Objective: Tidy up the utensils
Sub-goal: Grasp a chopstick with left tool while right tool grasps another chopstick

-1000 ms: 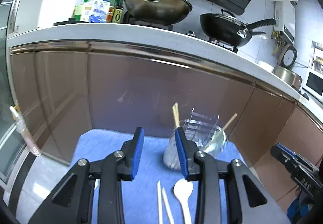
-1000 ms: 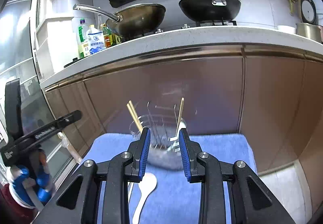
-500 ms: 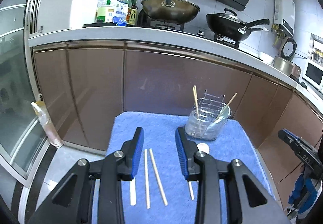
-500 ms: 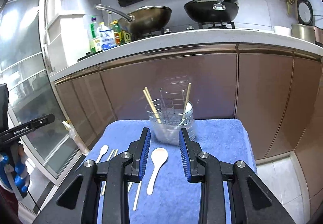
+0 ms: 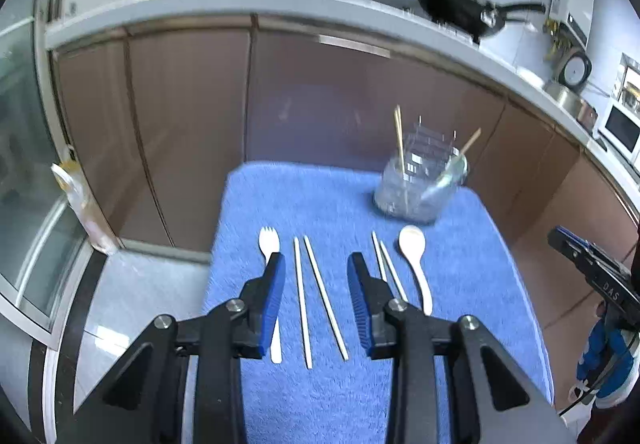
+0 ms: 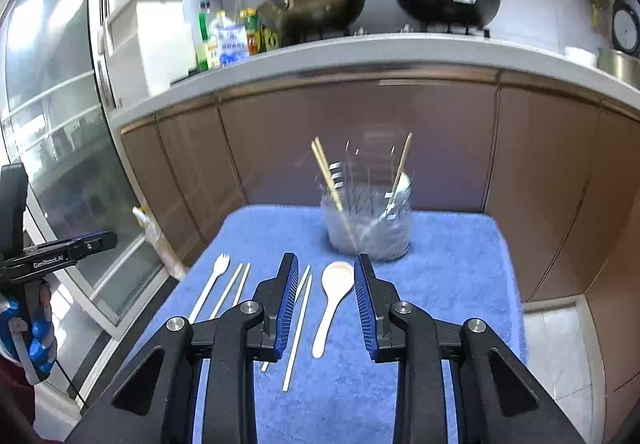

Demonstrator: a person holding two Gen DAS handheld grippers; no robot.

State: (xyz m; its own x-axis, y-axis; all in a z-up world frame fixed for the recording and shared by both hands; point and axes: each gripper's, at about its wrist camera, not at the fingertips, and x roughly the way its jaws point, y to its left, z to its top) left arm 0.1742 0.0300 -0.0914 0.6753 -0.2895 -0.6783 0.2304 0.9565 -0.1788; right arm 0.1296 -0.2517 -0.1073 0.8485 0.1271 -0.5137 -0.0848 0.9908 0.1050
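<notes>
A blue towel (image 5: 460,244) covers the worktop. On it, from left to right, lie a white spork (image 5: 269,244), two chopsticks (image 5: 316,296), another pair of chopsticks (image 5: 384,260) and a white spoon (image 5: 414,244). A clear utensil holder (image 5: 420,184) stands on the towel beyond the spoon, chopsticks leaning inside.

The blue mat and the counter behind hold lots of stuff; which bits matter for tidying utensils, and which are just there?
For the job:
spork
chopsticks
white spoon
clear holder
blue mat

Just there:
woks
bottles
</notes>
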